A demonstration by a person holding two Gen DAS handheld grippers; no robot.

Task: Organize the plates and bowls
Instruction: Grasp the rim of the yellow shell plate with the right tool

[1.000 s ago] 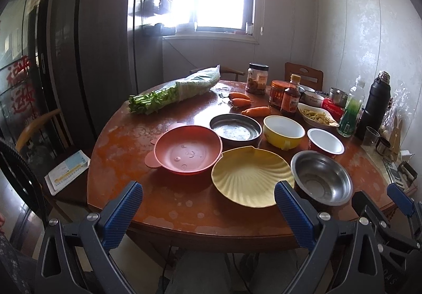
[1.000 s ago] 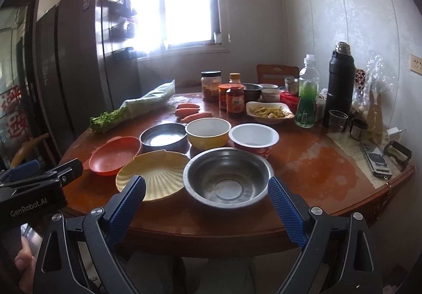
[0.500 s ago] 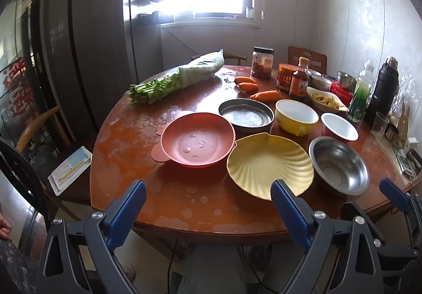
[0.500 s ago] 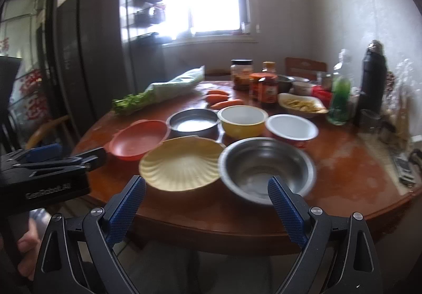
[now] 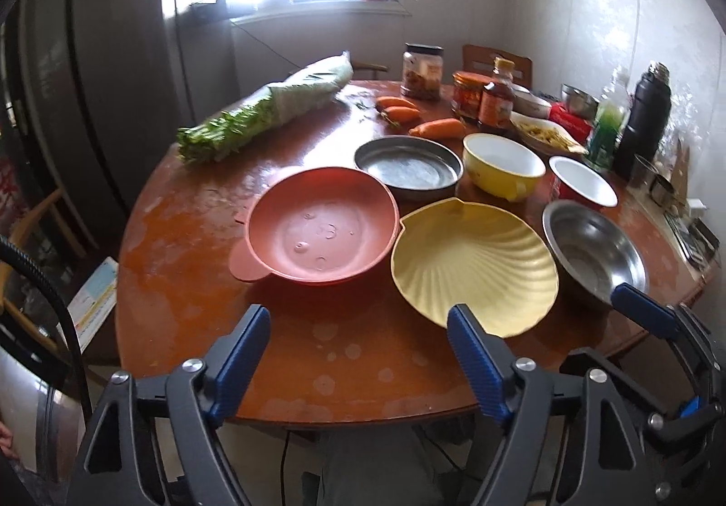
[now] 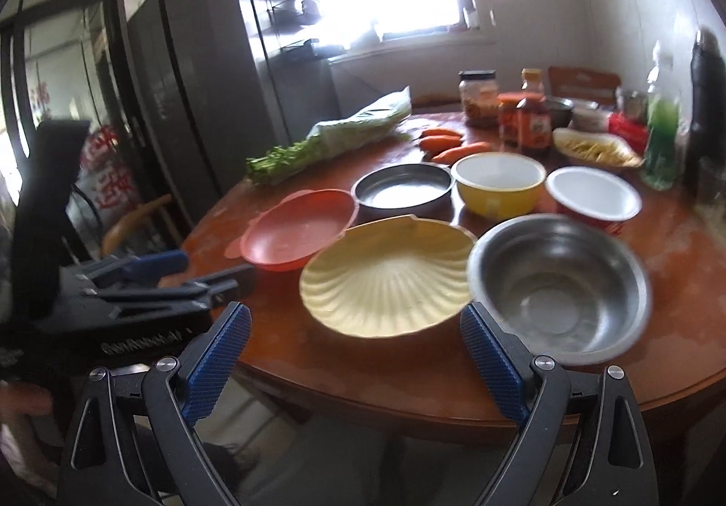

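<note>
round wooden table [image 5: 190, 233] w/ six dishes bunched toward the near edge. seen from the left wrist cam: orange-red bowl [image 5: 320, 231] sits at centre, small tab handle at its 8 o'clock. shell-shaped yellow plate [image 5: 472, 261] is at the bowl's 3 o'clock, rims touching or nearly so. steel bowl [image 5: 590, 252] is at the plate's 3 o'clock, just beside it. back row: shallow metal pan [image 5: 408, 165] at the red bowl's 1 o'clock, then yellow bowl [image 5: 503, 163] w/ white inside at the pan's 3 o'clock, then red bowl w/ white inside [image 5: 583, 186] farther right. all upright, none stacked.

left gripper [image 5: 358, 351]: blue pads apart, nothing btwn them but bare tabletop; jaws have just been closing in some. it hovers over the near table edge, red bowl at its 12 o'clock, right pad just over the yellow plate's near rim – touching or not, can't tell.

right gripper [image 6: 356, 351]: pads wide apart, empty. yellow plate [image 6: 385, 274] is at 12 o'clock btwn the finger lines, steel bowl [image 6: 560, 288] just past the right pad at 1 o'clock. this view is blurred.

behind the dishes: bagged greens [image 5: 267, 111] at 11 o'clock, three carrots [image 5: 438, 127], jars and a sauce bottle [image 5: 497, 104], green bottle [image 5: 605, 134], black flask [image 5: 644, 115] at far right.
</note>
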